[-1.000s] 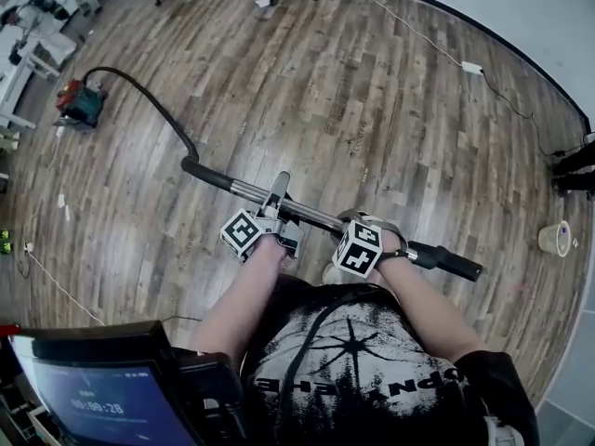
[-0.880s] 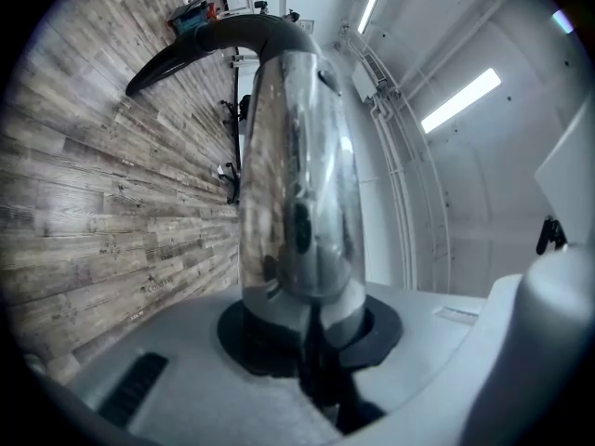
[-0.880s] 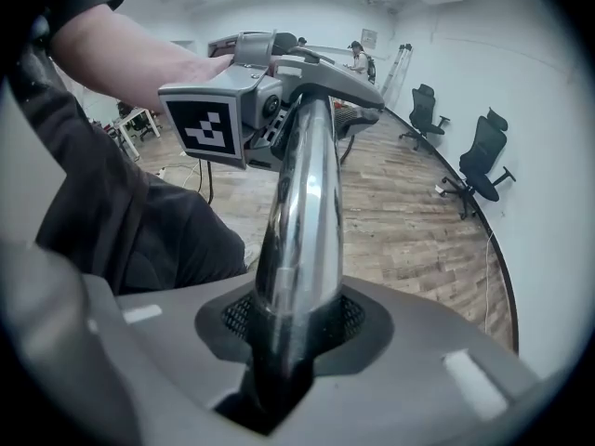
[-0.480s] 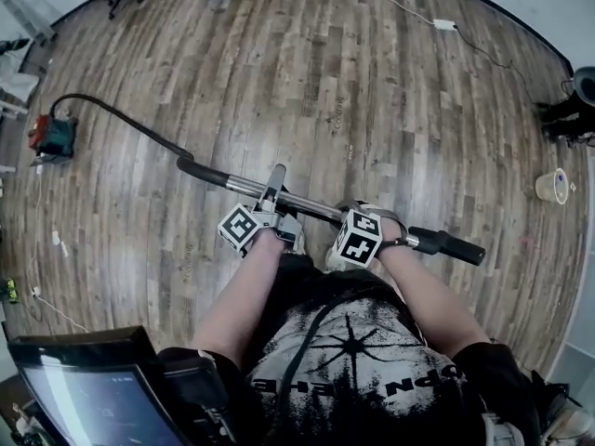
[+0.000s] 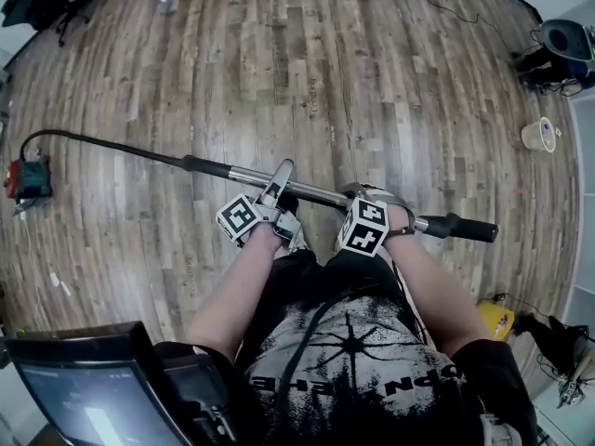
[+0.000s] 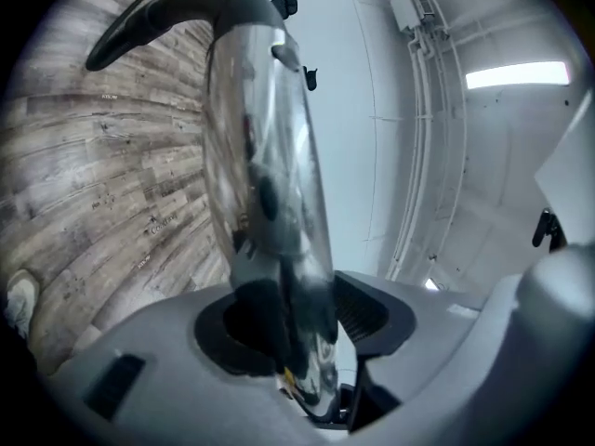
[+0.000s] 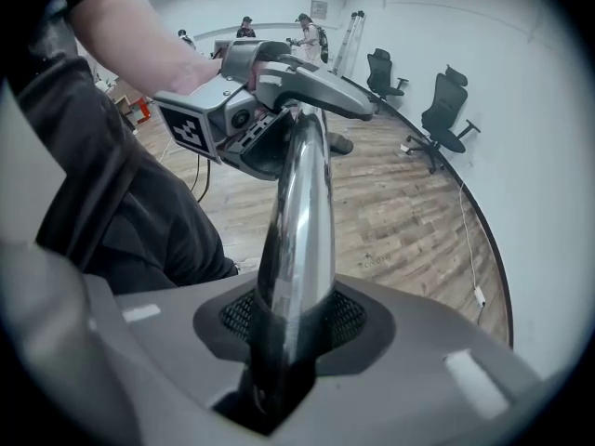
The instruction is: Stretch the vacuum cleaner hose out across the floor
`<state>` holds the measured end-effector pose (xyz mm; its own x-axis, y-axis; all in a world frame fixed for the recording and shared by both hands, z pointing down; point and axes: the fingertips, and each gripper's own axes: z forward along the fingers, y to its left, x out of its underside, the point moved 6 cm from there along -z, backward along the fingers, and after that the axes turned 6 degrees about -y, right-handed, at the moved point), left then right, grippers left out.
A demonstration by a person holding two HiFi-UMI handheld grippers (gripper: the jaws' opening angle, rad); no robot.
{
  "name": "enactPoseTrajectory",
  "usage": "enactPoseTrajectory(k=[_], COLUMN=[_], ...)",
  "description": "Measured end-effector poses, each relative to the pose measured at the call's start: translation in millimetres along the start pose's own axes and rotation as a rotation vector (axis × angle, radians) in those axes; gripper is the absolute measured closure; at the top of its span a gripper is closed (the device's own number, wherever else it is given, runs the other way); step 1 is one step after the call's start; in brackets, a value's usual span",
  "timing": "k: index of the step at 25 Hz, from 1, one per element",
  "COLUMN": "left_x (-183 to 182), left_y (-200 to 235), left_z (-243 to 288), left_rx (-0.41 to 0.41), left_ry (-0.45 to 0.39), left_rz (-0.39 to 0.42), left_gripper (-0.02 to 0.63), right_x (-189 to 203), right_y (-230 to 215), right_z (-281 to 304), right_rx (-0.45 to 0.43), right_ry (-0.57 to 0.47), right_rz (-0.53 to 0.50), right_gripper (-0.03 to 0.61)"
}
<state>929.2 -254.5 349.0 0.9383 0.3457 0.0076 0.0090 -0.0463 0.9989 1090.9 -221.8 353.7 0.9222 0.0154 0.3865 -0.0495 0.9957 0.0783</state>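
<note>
While the left gripper (image 5: 279,177) has its jaws spread wide on either side of the chrome wand (image 5: 316,193), the right gripper (image 5: 364,198) has the same tube clamped between its meshed pads (image 7: 351,321). The left jaws have just been opening. In the left gripper view the tube stands between them, but one pad is clear of the metal, so nothing is pinched there. The right jaws have just eased a little wider too, yet the right gripper view shows both pads lying against the tube.

Seen from the head view, the wand crosses in front of the person's body from upper left to lower right. It ends at the right in a black handle piece (image 5: 465,229) and at the left in a black cuff (image 5: 206,165). From that cuff the black hose (image 5: 112,149) runs away to the left in a nearly straight line over the wooden floor (image 5: 325,72). It then hooks down in a tight bend to a small red and green vacuum unit (image 5: 28,177) at the left edge (whether the hose rests on the boards or hangs above them cannot be told).

A pale roll (image 5: 539,135) stands on the floor far to the right. A yellow object (image 5: 495,319) lies near the person's right arm, and a dark screen (image 5: 84,402) fills the lower left corner.
</note>
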Motion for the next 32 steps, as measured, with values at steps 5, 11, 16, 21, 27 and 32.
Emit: enactPoseTrajectory(k=[5, 11, 16, 21, 27, 32], left_x=[25.0, 63.2, 85.2, 124.9, 142.8, 153.8], left_y=[3.4, 12.1, 28.5, 60.5, 122.0, 190.2], left_z=[-9.9, -21.4, -16.9, -0.2, 18.9, 34.7], left_rx=[-0.012, -0.087, -0.153, -0.141, -0.072, -0.006], left_ry=[0.049, 0.081, 0.183, 0.390, 0.501, 0.562], left_rz=[-0.030, 0.092, 0.430, 0.719, 0.918, 1.056], left_gripper=[0.426, 0.531, 0.614, 0.614, 0.614, 0.614], right_x=[20.4, 72.1, 115.4, 172.6, 253.3, 338.5], right_y=[-11.3, -27.1, -48.8, -60.5, -71.2, -74.7], right_z=[-4.5, -5.5, 17.6, 70.1, 157.1, 250.4], right_rx=[0.013, 0.008, -0.006, 0.010, 0.036, 0.046], right_ry=[0.001, 0.007, -0.008, -0.032, -0.069, -0.015], right_rz=[0.062, 0.047, 0.009, -0.022, -0.031, -0.027], right_gripper=[0.449, 0.449, 0.449, 0.451, 0.454, 0.457])
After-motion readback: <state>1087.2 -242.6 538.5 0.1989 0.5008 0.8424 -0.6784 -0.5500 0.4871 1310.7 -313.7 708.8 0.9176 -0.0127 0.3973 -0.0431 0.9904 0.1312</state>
